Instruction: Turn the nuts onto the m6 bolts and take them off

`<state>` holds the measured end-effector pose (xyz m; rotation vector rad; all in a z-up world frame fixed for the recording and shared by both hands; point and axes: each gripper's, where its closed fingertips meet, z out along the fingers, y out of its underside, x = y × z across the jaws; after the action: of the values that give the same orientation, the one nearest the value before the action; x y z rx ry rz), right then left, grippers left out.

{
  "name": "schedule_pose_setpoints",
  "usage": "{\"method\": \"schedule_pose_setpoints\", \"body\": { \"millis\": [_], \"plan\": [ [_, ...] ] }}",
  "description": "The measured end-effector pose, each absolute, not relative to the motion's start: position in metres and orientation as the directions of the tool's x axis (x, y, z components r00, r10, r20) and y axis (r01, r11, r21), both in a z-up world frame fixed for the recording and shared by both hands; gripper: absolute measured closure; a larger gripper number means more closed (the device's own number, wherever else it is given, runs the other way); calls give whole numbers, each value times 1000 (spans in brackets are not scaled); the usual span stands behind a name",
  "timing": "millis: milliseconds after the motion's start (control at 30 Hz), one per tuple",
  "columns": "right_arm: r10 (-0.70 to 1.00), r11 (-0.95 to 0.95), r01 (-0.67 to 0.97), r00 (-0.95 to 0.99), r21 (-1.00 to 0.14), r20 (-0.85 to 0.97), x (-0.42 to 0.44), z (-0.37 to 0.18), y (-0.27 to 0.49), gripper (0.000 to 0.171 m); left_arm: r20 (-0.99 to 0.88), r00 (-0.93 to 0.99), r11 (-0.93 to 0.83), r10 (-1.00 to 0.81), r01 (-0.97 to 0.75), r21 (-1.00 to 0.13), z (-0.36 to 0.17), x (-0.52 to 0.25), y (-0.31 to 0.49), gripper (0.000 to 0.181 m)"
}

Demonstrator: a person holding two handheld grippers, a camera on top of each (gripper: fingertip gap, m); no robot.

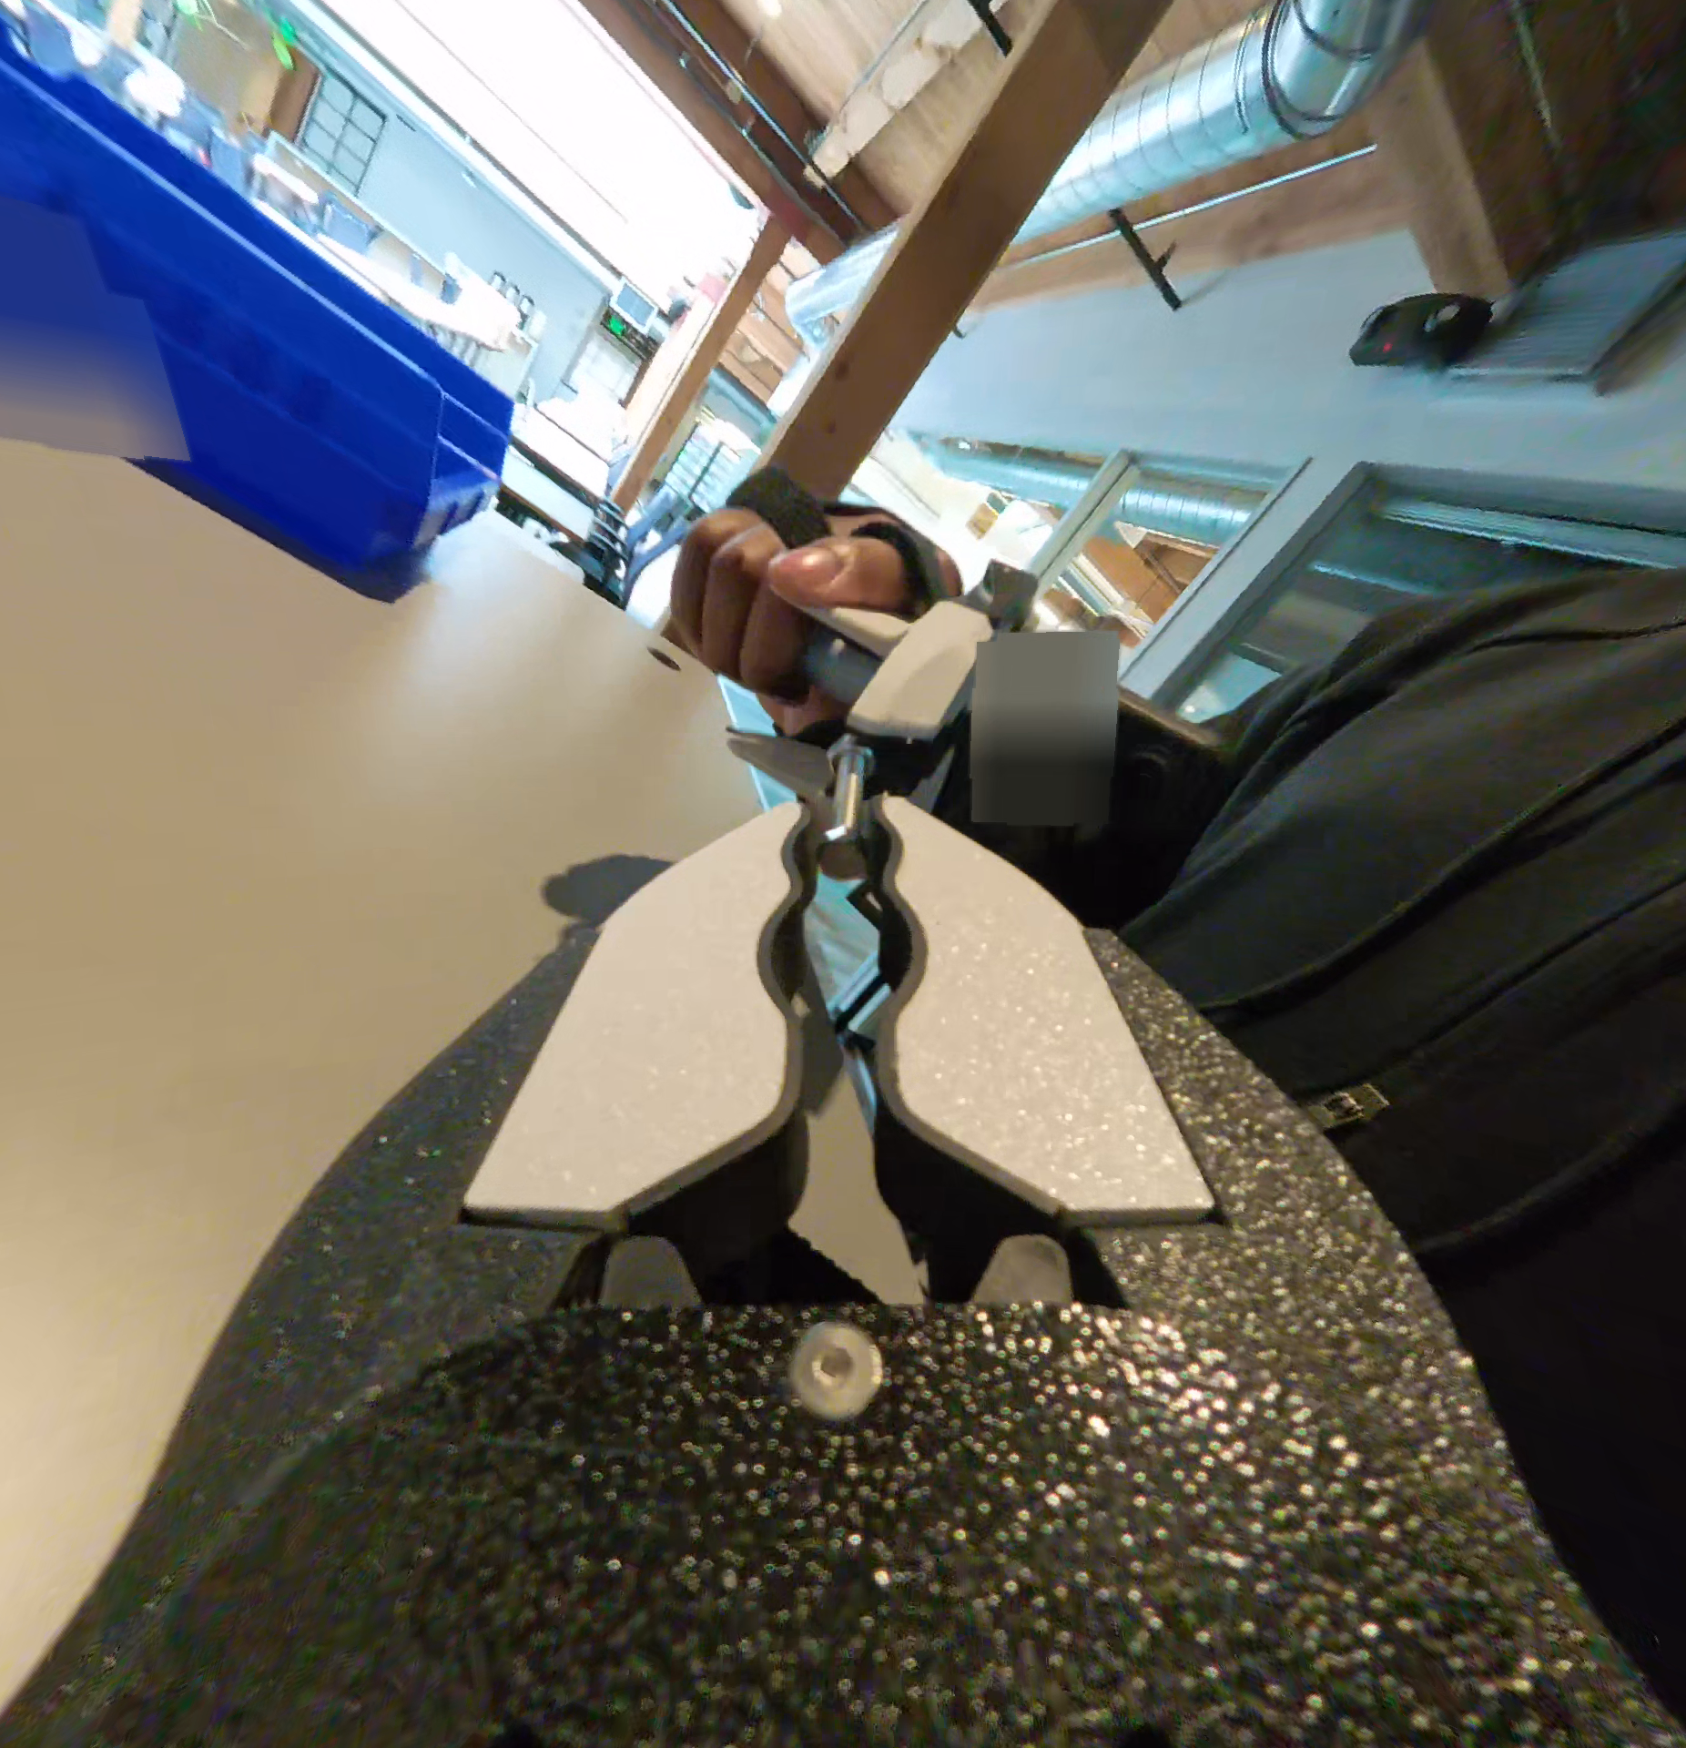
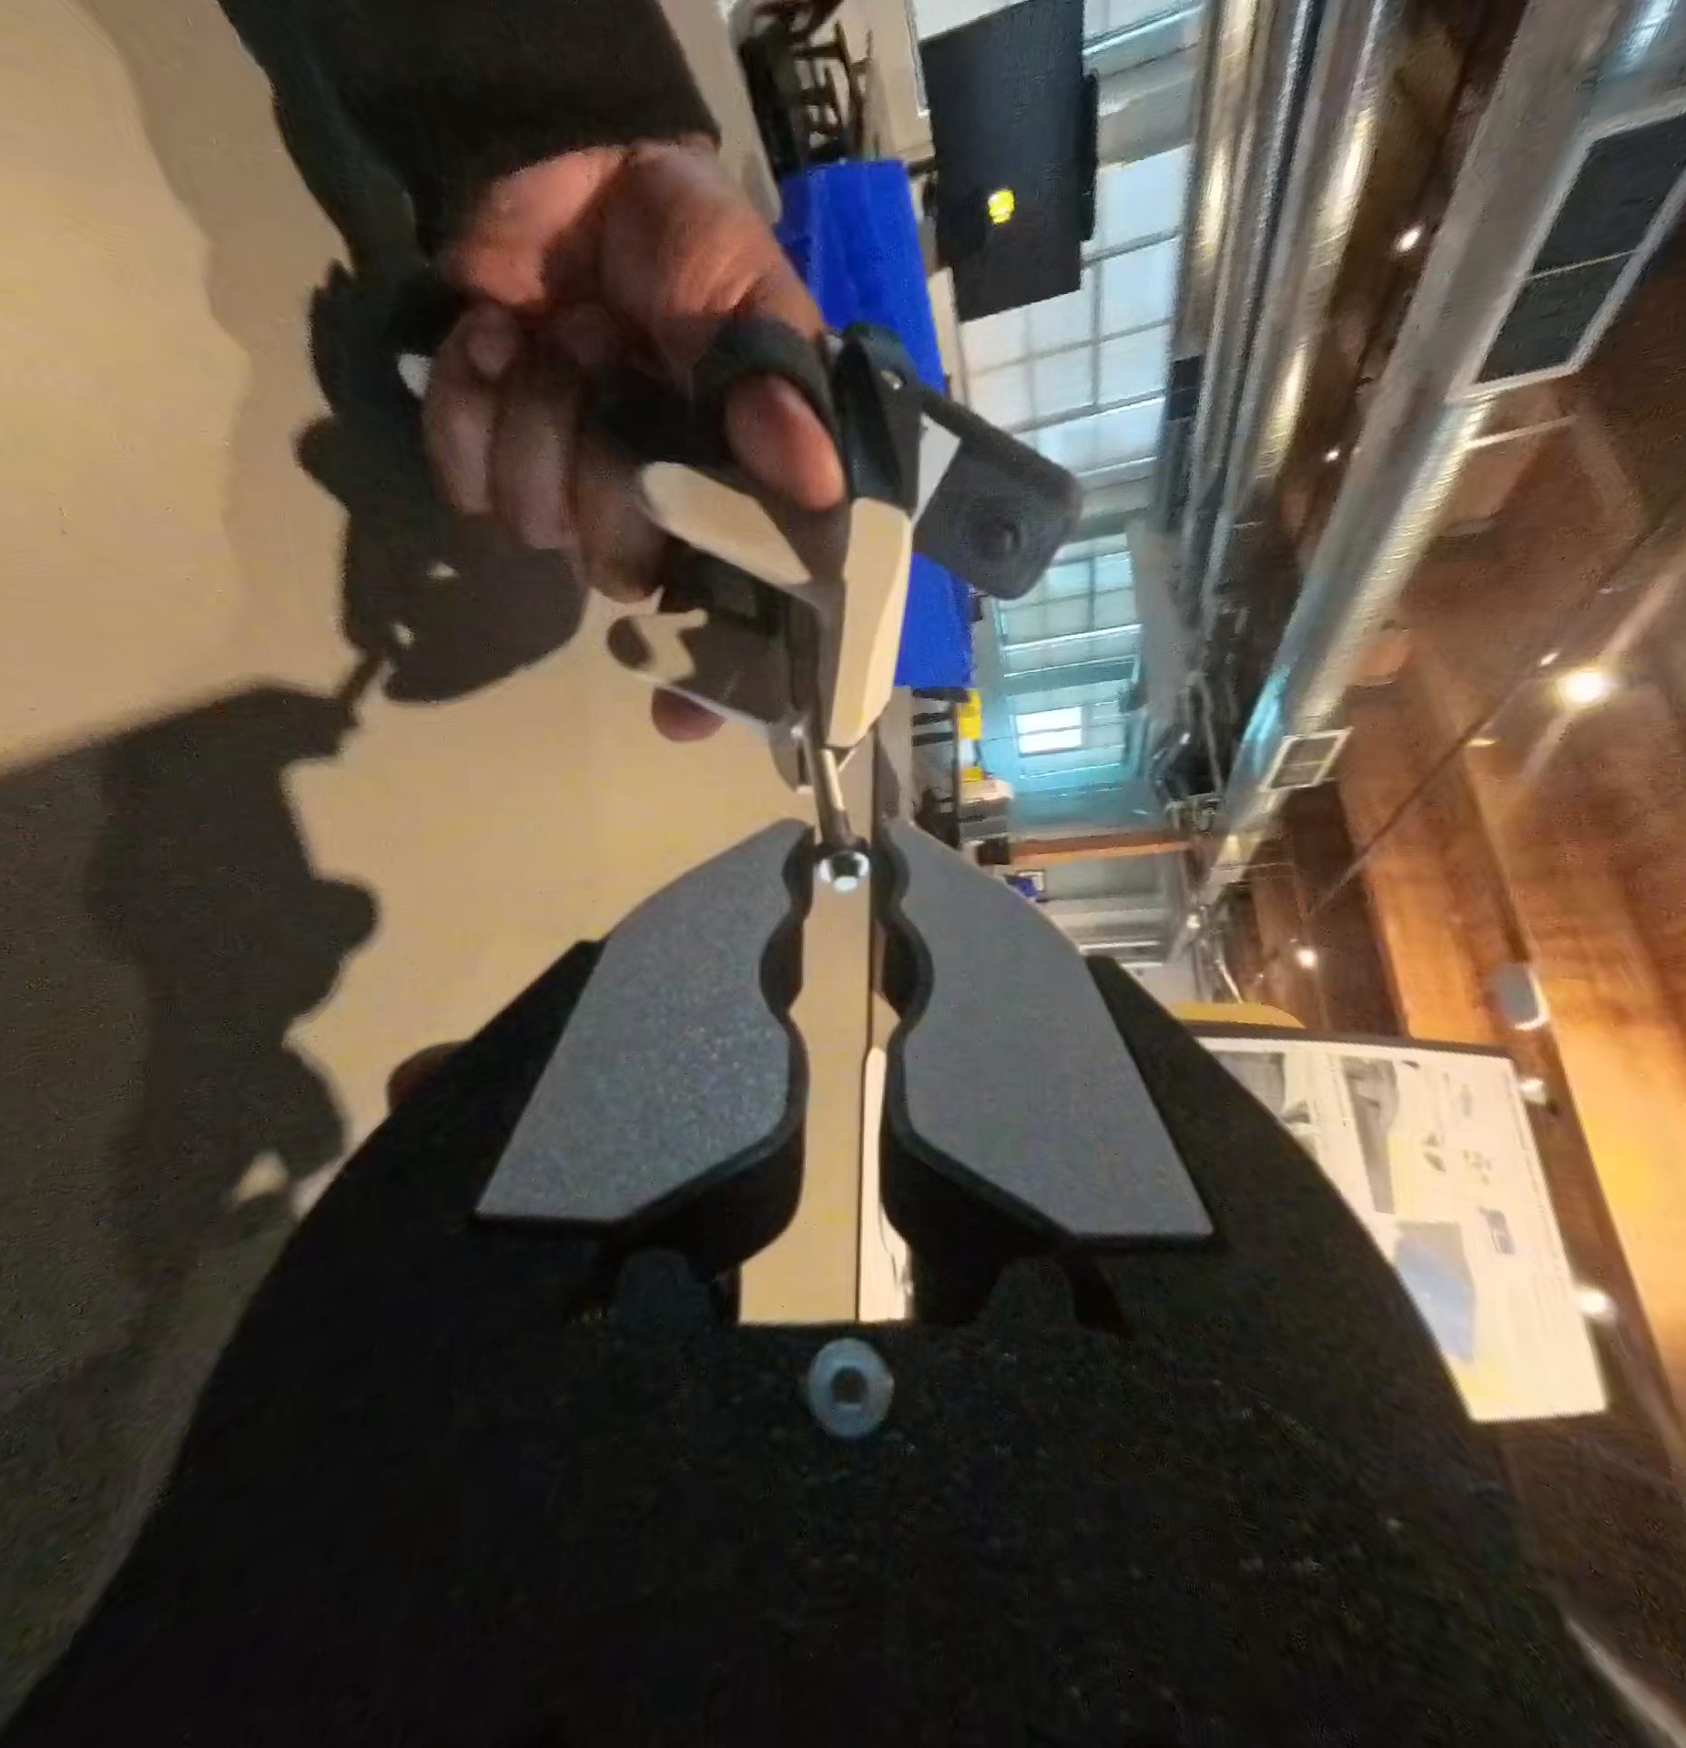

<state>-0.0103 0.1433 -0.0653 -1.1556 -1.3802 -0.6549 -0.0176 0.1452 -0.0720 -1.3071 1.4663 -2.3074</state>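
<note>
A silver M6 bolt (image 1: 851, 793) spans the gap between my two grippers, held above the beige table (image 1: 253, 757). My left gripper (image 1: 841, 845) is shut on the bolt's head end (image 1: 837, 856). My right gripper (image 2: 841, 856) is shut on the nut (image 2: 841, 868) at the other end of the shaft (image 2: 832, 785). In the left wrist view the right gripper (image 1: 858, 736) shows farther off, held by a hand (image 1: 754, 615). In the right wrist view the left gripper (image 2: 823, 742) shows beyond the bolt, held by a hand (image 2: 631, 284).
A blue plastic bin (image 1: 281, 350) stands on the table at the far left of the left wrist view. The person's dark clothing (image 1: 1435, 851) fills the right side. A small camera (image 2: 995, 530) sits on the left gripper. Shadows fall across the table (image 2: 158, 851).
</note>
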Motion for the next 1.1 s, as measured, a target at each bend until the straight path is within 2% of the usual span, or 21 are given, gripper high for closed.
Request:
{"method": "schedule_pose_setpoints", "body": {
  "millis": [33,67,133,167,267,433,633,700,767,833,967,1100],
  "plan": [
    [285,353,881,218,-314,933,-9,-63,143,155,575,-623,-520,-531,-296,-801,-70,-16,147,171],
    [358,326,833,330,-448,874,-6,-61,143,149,541,-615,-505,-573,-255,-824,-69,-13,150,171],
    [541,195,666,539,-720,645,2,-64,146,142,471,-585,-462,-661,-178,-869,-67,-6,158,171],
    [599,122,559,617,-820,510,8,-63,149,139,420,-562,-434,-712,-118,-893,-64,-2,165,171],
    [697,-37,241,702,-970,148,32,-57,163,131,296,-485,-354,-823,30,-935,-55,13,190,171],
    [741,-233,-52,637,-971,-212,86,-65,213,128,160,-366,-222,-917,132,-966,-55,54,245,172],
    [732,-292,-209,579,-933,-359,138,-79,278,130,61,-366,-127,-928,158,-979,-59,104,291,172],
    [741,-273,-257,558,-927,-373,146,-76,287,132,43,-360,-111,-932,172,-979,-58,110,296,172],
    [764,-251,-221,553,-942,-333,145,-75,286,133,30,-330,-91,-944,171,-981,-59,112,300,172],
    [769,-216,-186,573,-958,-285,147,-78,283,133,3,-306,-44,-952,130,-991,-65,113,298,172],
    [794,-176,-258,533,-950,-292,143,-68,270,137,-29,-315,26,-949,13,-1000,-80,115,290,172],
    [789,-190,-159,563,-969,-246,131,-80,271,136,-53,-356,59,-933,-6,-998,-84,114,282,172]
  ]
}}
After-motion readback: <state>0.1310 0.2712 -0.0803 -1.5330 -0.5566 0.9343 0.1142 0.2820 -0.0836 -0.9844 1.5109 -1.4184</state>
